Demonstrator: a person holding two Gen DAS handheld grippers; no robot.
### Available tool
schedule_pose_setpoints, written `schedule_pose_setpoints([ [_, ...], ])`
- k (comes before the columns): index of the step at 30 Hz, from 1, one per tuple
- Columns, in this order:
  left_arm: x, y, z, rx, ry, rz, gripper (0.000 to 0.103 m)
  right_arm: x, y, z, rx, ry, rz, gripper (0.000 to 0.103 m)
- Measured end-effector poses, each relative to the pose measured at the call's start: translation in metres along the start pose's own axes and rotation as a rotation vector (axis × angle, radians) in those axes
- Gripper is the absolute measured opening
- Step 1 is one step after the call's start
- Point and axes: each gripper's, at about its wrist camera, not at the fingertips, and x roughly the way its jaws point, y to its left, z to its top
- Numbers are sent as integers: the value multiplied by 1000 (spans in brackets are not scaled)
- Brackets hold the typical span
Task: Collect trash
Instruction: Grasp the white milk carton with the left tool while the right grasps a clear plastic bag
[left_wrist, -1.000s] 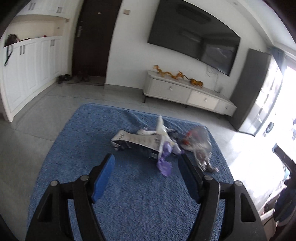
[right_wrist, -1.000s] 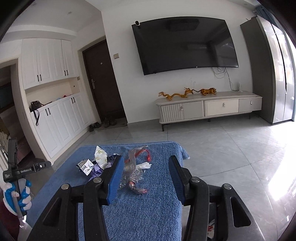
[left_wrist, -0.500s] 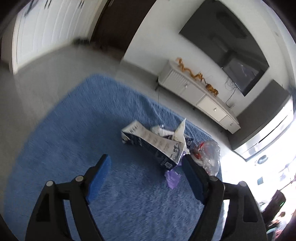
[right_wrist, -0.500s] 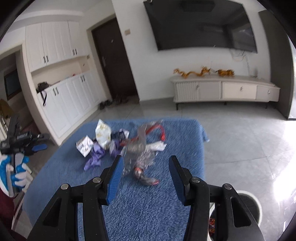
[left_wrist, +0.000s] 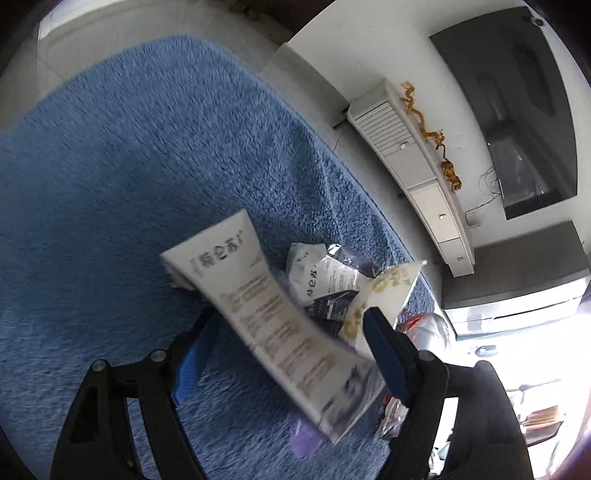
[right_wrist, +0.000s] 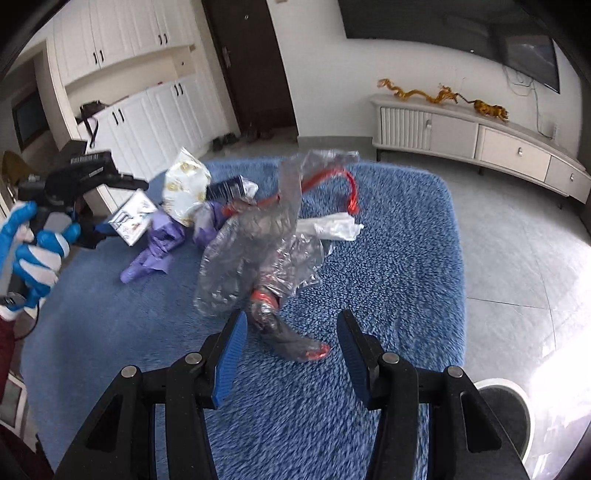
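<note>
A pile of trash lies on a blue rug (left_wrist: 110, 166). My left gripper (left_wrist: 291, 345) is open, its jaws on either side of a long white printed carton (left_wrist: 273, 325); crumpled white wrappers (left_wrist: 325, 280) and a yellow-patterned bag (left_wrist: 384, 291) lie just beyond. My right gripper (right_wrist: 290, 343) is open, just short of a clear plastic bag with red trim (right_wrist: 266, 243). In the right wrist view the carton (right_wrist: 135, 218), purple gloves (right_wrist: 159, 243), the patterned bag (right_wrist: 186, 188) and the left gripper (right_wrist: 92, 206) show at left.
A white bin (right_wrist: 506, 410) stands on the tiled floor right of the rug (right_wrist: 406, 258). A white TV cabinet (right_wrist: 480, 144) lines the far wall; white cupboards (right_wrist: 147, 110) and a dark door (right_wrist: 251, 74) are at back left.
Both grippers have moved down and forward toward the trash. The left one now straddles the white carton. The right one has closed in on the clear plastic bag.
</note>
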Motion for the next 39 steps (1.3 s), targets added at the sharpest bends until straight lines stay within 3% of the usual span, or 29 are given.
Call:
schedule_pose_setpoints([
  [5, 14, 13, 3, -77, 36, -44, 75, 18, 1, 3, -27, 32, 20, 48],
  [7, 10, 17, 1, -78, 30, -61, 63, 21, 3, 2, -48, 44, 24, 48],
  [9, 8, 24, -2, -93, 41, -82, 40, 22, 5, 1, -63, 53, 30, 34],
  [12, 4, 35, -9, -102, 49, -97, 33, 23, 9, -1, -75, 69, 39, 20],
  [17, -16, 53, -22, -87, 42, -121, 33, 18, 19, -8, -77, 85, 78, 16],
  [24, -63, 51, -39, 36, 1, -161, 33, -13, 39, -33, -52, 67, 150, 15],
  [33, -137, 36, -71, 231, -128, -136, 33, -75, 74, -33, -72, -41, 186, 15],
  [39, -182, 15, -108, 385, -251, -74, 33, -113, 92, -29, -97, -125, 189, 15],
])
